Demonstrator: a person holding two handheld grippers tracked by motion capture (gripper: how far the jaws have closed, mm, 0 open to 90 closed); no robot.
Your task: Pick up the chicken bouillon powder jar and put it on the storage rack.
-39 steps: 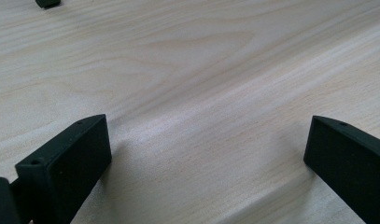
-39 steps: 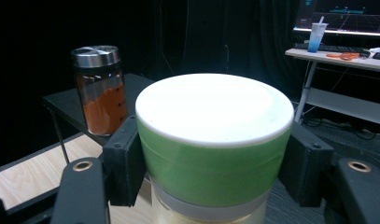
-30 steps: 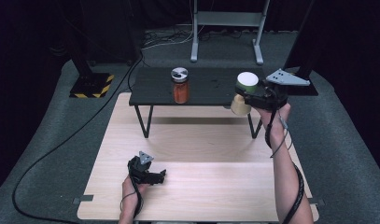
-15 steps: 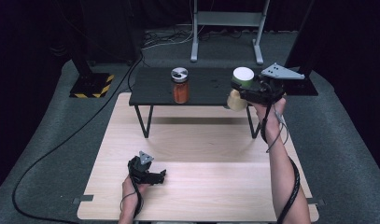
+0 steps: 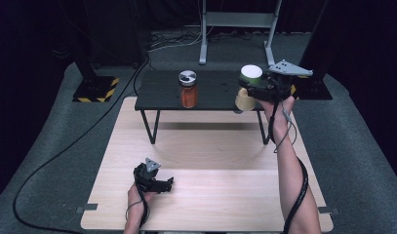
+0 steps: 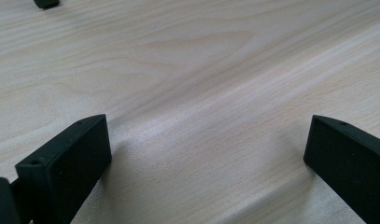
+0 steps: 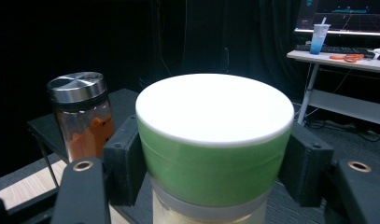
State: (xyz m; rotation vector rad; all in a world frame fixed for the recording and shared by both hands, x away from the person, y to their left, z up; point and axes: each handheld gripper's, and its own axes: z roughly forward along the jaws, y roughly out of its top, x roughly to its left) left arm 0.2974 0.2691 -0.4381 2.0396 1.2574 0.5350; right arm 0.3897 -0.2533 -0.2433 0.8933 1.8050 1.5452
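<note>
- Dark curtains and grey carpet surround a pale wooden desk (image 5: 210, 195); a small black side table (image 5: 162, 92) stands at its far edge.
- Right claw (image 5: 254, 90) grips a jar (image 5: 248, 87) with a green band and white lid, jaws pressed on either side just under the lid. The right gripper view confirms this: both black jaws sit flush against the green band (image 7: 214, 163).
- Change noted: against the earlier high views, the jar has travelled up and toward the far right, and now sits tilted over the right end of the side table rather than at its near edge. Judgement: the jar is being carried for placement on the side table; release is not yet done.
- A second jar (image 5: 188, 89), orange contents and metal lid, stands upright on the side table, well apart to the left of the carried jar; it has not moved.
- Left claw (image 5: 164, 184) rests on the near left part of the desk, unchanged in place. The left gripper view shows both jaws spread wide with bare wood between them, holding nothing.
- Hard to make out: whether the carried jar's base touches the side table cannot be told, since the claw and hand cover that area. Its pale contents are cut off at the bottom of the right gripper view.
</note>
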